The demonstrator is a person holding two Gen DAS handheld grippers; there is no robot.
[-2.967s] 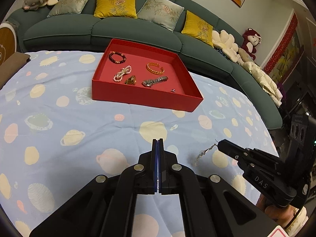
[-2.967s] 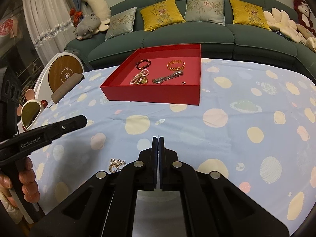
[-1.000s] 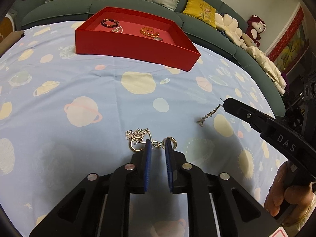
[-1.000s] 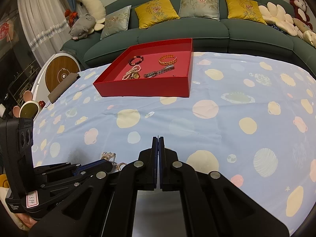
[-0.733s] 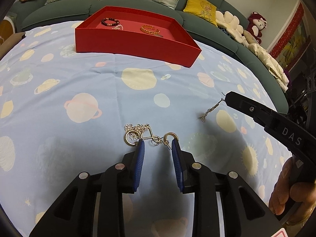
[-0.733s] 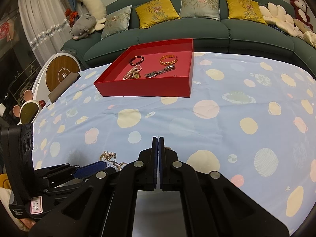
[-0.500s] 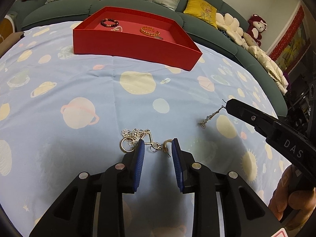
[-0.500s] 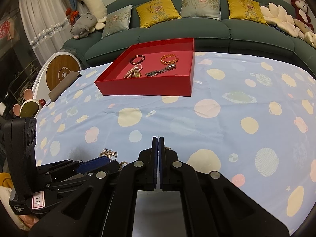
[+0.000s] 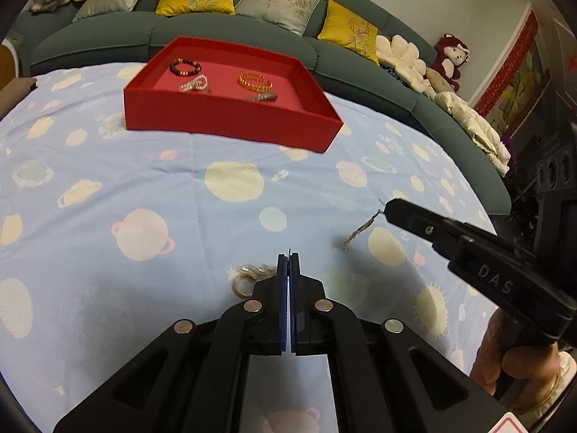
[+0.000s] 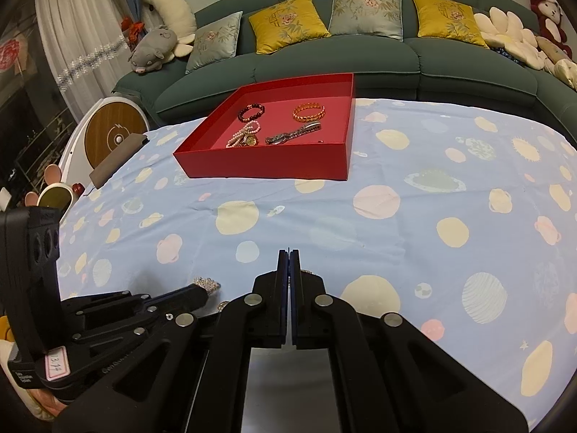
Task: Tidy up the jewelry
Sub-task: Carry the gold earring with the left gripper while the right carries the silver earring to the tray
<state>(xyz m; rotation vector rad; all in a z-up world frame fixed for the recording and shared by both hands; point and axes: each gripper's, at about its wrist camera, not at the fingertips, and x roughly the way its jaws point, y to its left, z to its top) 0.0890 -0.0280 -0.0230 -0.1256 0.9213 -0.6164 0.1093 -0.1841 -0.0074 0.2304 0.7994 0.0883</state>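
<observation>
My left gripper is shut on a gold ring-and-chain piece, which hangs blurred just left of its fingers, a little above the planet-print cloth. In the right wrist view the same piece sparkles at the left gripper's tip. My right gripper is shut on a thin silver chain, which dangles from its tip in the left wrist view. The red tray stands farther back and holds a dark bead bracelet, a pearl piece, a gold bangle and a silver band.
A green sofa with cushions and plush toys curves behind the table. A round wooden-faced thing stands off the table's left edge. A person's hand grips the right tool at lower right. The blue cloth spreads between grippers and tray.
The left jaws, open around the gold piece half a second ago, have closed on it and risen slightly. The right gripper has kept still with the silver chain.
</observation>
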